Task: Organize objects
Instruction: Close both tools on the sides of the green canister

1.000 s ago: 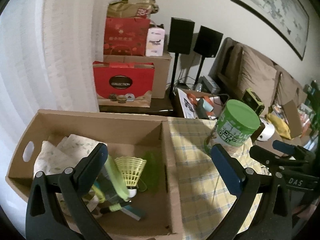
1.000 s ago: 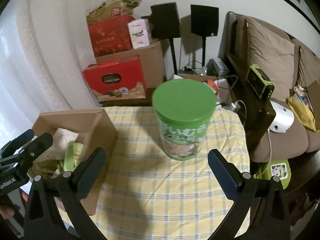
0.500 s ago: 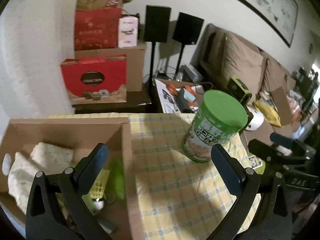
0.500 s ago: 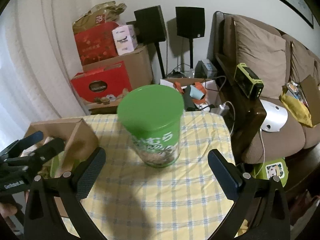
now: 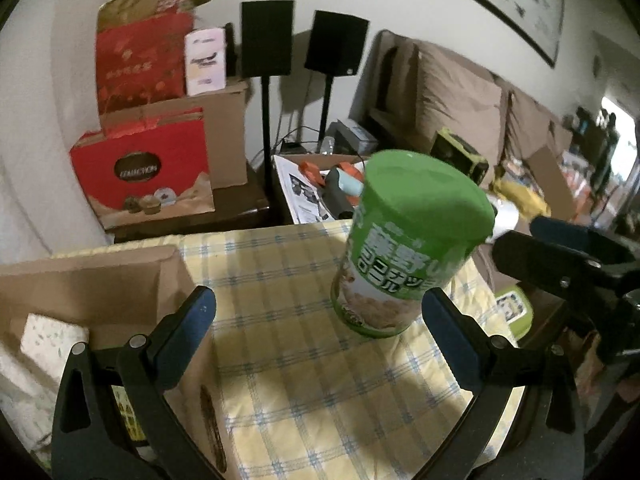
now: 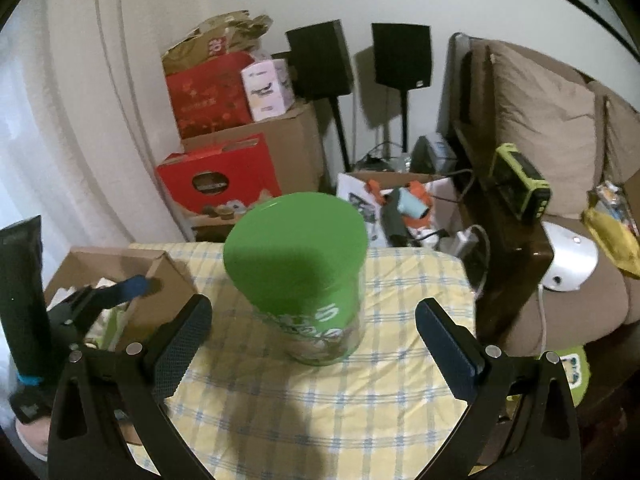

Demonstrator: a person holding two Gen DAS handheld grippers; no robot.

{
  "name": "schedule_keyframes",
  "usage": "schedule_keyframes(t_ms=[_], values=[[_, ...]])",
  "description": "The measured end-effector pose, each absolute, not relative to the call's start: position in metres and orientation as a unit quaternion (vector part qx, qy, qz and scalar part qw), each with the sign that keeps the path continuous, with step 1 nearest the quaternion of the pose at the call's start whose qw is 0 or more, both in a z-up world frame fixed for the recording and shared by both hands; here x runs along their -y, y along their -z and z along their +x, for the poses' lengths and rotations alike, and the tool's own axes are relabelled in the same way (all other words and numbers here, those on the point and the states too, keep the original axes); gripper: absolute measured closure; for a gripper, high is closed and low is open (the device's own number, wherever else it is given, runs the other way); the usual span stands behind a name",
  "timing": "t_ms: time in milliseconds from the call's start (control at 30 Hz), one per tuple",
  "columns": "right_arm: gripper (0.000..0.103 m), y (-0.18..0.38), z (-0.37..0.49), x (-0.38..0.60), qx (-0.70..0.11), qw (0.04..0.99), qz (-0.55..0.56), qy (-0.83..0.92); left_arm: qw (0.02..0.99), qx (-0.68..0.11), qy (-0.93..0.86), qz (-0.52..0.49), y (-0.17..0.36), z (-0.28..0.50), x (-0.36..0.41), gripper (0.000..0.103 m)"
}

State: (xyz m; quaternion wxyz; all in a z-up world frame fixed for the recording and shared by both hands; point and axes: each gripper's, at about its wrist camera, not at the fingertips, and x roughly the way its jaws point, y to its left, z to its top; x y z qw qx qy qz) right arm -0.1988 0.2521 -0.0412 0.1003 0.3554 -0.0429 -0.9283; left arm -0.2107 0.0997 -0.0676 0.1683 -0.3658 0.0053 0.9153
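Note:
A green-lidded snack canister [image 5: 404,248] stands upright on the yellow checked tablecloth [image 5: 304,360]; it also shows in the right wrist view [image 6: 304,280]. My left gripper [image 5: 318,316] is open and empty, just left of and before the canister. My right gripper [image 6: 314,320] is open and empty, its fingers on either side of the canister's base, not touching. A cardboard box [image 5: 100,280] at the table's left holds a white cloth [image 5: 48,344]. The right gripper shows at the right edge of the left view [image 5: 568,256].
Red gift boxes [image 5: 148,168] and cartons are stacked behind the table. Two black speakers [image 5: 304,44] stand on poles. A brown sofa [image 6: 560,168] with clutter is at the right. A box of tools [image 6: 400,208] sits beyond the table's far edge.
My left gripper has swung right, away from the cardboard box toward the canister. My right gripper has moved closer to the canister, which now sits between its fingers.

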Motion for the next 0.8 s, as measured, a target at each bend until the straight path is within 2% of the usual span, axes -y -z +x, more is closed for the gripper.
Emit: schedule_keyframes(t_ms=[233, 467, 800], values=[[0.0, 0.051, -0.212, -0.251, 0.049, 0.127, 0.362, 0.922, 0.179, -0.022, -0.914, -0.363, 0.071, -0.216, -0.118, 0.0], [0.0, 0.058, -0.226, -0.245, 0.019, 0.138, 0.363, 0.921, 0.199, 0.016, -0.9, -0.387, 0.084, -0.229, -0.127, 0.0], [0.0, 0.071, -0.248, -0.241, 0.005, 0.166, 0.374, 0.912, 0.225, 0.014, -0.895, -0.386, 0.091, -0.24, -0.148, 0.0]])
